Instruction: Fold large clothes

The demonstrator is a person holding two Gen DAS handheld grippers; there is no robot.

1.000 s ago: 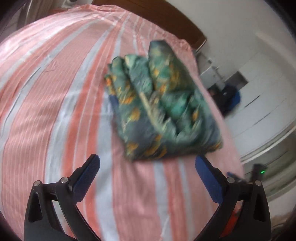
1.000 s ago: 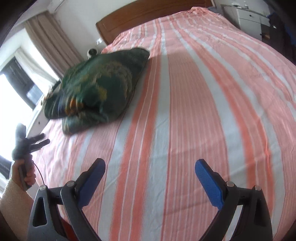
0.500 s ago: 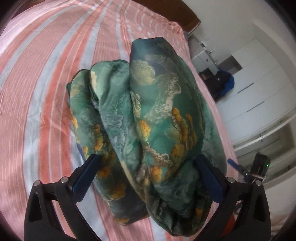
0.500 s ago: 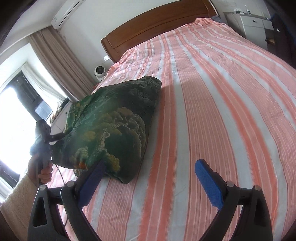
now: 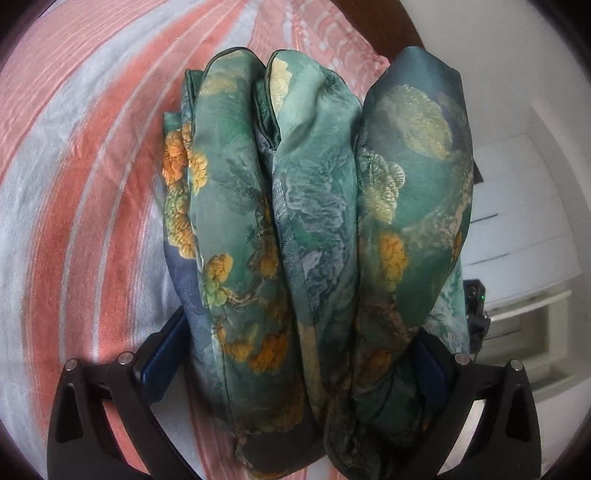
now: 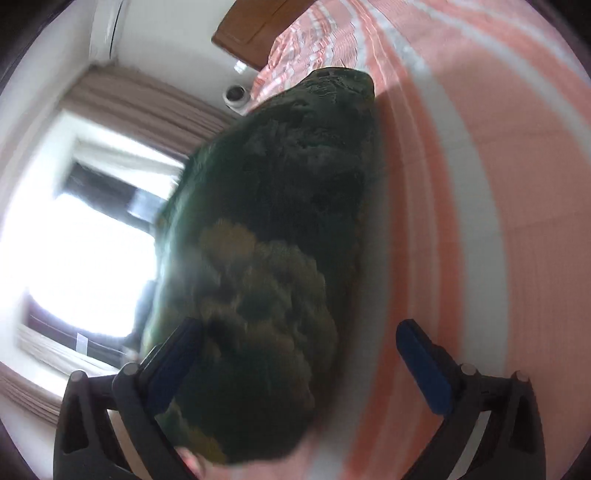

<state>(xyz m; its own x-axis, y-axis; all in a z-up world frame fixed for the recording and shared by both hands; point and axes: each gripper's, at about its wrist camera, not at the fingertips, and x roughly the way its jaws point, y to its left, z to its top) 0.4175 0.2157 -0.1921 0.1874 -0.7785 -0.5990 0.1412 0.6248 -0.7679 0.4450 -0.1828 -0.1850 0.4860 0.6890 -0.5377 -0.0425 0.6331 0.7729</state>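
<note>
A folded green garment with orange and cream flowers [image 5: 317, 229] lies in thick layers on the pink-and-white striped bed [image 5: 74, 184]. My left gripper [image 5: 295, 354] is open with its blue pads on either side of the folded stack's near end. In the right wrist view the same garment [image 6: 266, 258] looks dark and blurred. My right gripper [image 6: 306, 354] is open, with the bundle lying between the jaws against the left pad [image 6: 173, 362]; the right pad [image 6: 424, 369] stands apart from the cloth.
A wooden headboard [image 6: 258, 29] stands at the bed's far end. A bright window with beige curtains [image 6: 92, 240] is left of the bed. White cabinets [image 5: 517, 229] stand beyond the bed's other side. The right gripper [image 5: 476, 314] shows past the garment in the left wrist view.
Both grippers have moved in from a distance to the folded garment, which now fills both views. Both stay open. The garment sits between the jaws of each.
</note>
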